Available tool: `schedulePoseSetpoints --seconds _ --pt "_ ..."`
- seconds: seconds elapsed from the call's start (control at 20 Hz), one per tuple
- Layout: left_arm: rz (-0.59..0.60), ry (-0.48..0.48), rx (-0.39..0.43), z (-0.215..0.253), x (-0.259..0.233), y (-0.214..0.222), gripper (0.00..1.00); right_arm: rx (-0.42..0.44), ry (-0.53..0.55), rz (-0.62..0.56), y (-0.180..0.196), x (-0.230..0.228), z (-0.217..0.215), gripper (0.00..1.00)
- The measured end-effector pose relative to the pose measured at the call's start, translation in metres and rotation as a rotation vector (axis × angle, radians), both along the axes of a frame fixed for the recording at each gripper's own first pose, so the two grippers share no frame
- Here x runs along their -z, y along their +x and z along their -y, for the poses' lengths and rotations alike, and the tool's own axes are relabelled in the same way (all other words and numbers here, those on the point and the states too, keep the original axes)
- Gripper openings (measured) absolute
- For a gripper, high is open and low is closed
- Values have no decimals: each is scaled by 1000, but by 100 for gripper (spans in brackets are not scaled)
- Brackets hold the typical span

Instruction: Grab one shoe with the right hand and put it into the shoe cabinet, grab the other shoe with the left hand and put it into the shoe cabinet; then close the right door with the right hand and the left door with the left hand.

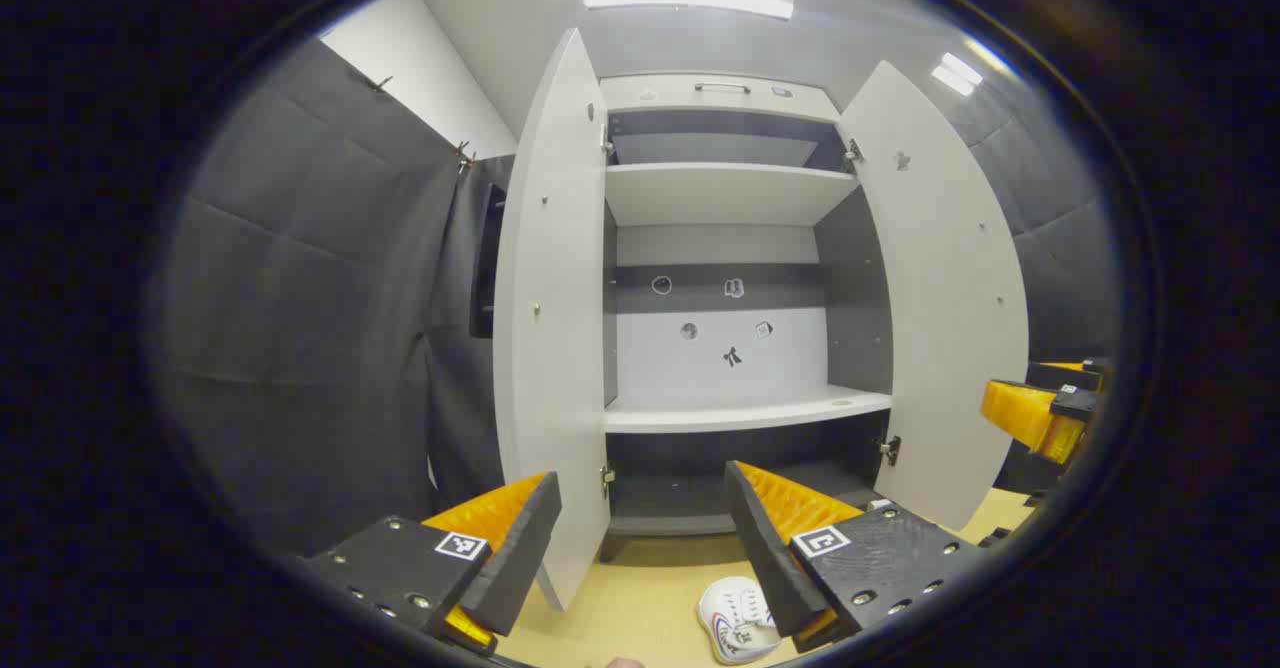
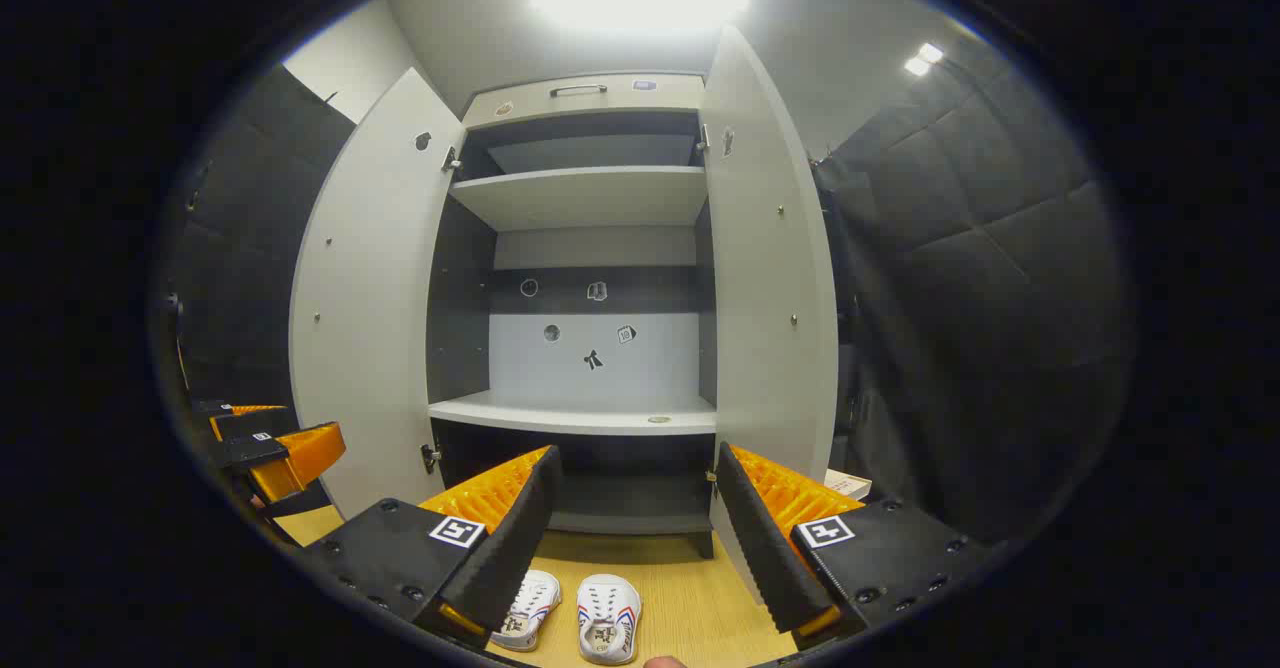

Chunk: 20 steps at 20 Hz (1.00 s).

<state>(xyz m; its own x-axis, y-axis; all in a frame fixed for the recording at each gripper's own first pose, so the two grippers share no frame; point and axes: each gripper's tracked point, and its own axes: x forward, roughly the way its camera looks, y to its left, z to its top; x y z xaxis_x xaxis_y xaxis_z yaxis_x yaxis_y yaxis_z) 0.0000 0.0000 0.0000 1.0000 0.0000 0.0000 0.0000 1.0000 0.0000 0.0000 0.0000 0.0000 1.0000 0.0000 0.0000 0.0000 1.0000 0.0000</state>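
Observation:
Two white shoes with red and blue stripes lie side by side on the wooden floor in front of the cabinet: one shoe (image 2: 609,616) to the right, the other shoe (image 2: 529,608) partly behind my right gripper's left finger. In the left gripper view one white shoe (image 1: 738,620) lies low beside the right finger. The shoe cabinet (image 2: 585,198) stands ahead with both doors open, left door (image 2: 370,298) and right door (image 2: 770,268). My right gripper (image 2: 638,533) is open and holds nothing. My left gripper (image 1: 640,538) is open and holds nothing too.
The cabinet has several white shelves (image 1: 745,410) with a dark bottom compartment (image 1: 690,498). Black padded walls (image 1: 310,328) close in on both sides. The other gripper (image 1: 1040,413) hangs at the right edge of the left gripper view. A small box (image 2: 848,485) sits behind the right door.

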Motion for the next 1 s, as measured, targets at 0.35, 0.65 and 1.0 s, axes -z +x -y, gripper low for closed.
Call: schedulePoseSetpoints --seconds 0.35,0.65,1.0 --pt "11 21 -24 -6 -7 2 94 -2 -1 4 3 -2 1 97" --pt "31 46 -45 -13 -16 -1 94 -15 -3 -7 8 0 -1 97" --pt "43 63 -83 -23 -27 -8 94 -50 -55 -34 27 14 -11 98"
